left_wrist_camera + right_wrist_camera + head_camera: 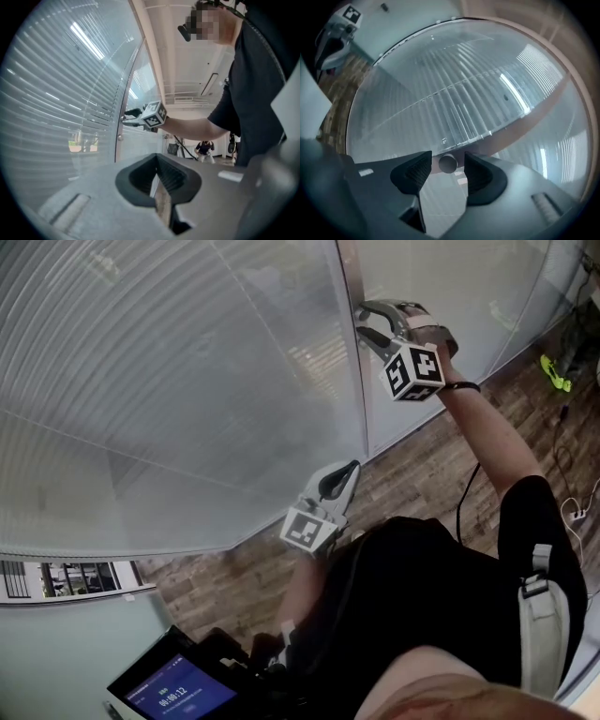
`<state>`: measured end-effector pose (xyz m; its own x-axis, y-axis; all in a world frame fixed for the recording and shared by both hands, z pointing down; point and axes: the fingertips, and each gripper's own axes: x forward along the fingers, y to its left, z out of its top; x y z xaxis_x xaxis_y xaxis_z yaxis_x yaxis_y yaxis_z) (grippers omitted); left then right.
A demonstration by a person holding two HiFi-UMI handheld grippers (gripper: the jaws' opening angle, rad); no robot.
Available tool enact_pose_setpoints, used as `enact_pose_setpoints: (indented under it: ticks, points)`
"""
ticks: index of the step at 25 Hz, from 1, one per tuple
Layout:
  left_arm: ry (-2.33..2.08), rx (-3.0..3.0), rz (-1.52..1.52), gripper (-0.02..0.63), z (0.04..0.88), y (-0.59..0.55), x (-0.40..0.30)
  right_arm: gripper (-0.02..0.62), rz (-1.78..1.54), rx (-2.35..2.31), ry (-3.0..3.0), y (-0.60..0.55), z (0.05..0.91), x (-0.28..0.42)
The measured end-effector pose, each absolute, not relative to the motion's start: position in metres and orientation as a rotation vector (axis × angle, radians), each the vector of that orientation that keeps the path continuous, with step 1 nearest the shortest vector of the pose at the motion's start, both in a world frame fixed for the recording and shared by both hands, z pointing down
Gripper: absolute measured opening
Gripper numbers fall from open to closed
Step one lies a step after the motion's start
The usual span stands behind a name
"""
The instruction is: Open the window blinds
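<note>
Closed slat blinds (169, 381) sit behind a glass wall with a pale upright frame (352, 371). My right gripper (367, 322) is raised to that frame. In the right gripper view a small round silver knob (448, 163) on the frame stands between the dark pads (412, 173) of the right gripper (445, 171). The jaws are open and there is a gap on each side of the knob. My left gripper (349, 472) is held lower, near my body, pointing along the glass. Its jaws (159, 187) are shut on nothing. The left gripper view also shows the right gripper (129, 114) at the frame.
A wood-plank floor (412, 465) runs along the glass wall. Cables (562, 465) and a green object (555, 371) lie at the right. A device with a blue screen (178, 690) is at the bottom left. Another person (205, 147) crouches far off.
</note>
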<state>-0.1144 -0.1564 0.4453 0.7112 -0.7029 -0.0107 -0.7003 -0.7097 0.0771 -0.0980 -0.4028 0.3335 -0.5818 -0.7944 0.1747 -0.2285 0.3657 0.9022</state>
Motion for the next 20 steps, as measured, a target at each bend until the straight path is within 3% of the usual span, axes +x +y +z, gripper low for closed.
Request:
enact_pose_setpoints:
  ticks: [8,13,20]
  points:
    - [-1.188,2.831,-0.067,0.003,0.446,-0.158,-0.118,0.211,-1.375,0.787,-1.766,-0.416,0.348,-0.097]
    - [-1.197,2.830,-0.069,0.003,0.446,-0.158,-0.121,0.136,-1.390,0.790,-1.734,-0.417,0.350,-0.097]
    - [-1.199,2.834,-0.073,0.003,0.445,-0.160,-0.121,0.132,-1.382,0.812,-1.754,-0.418,0.350,-0.097]
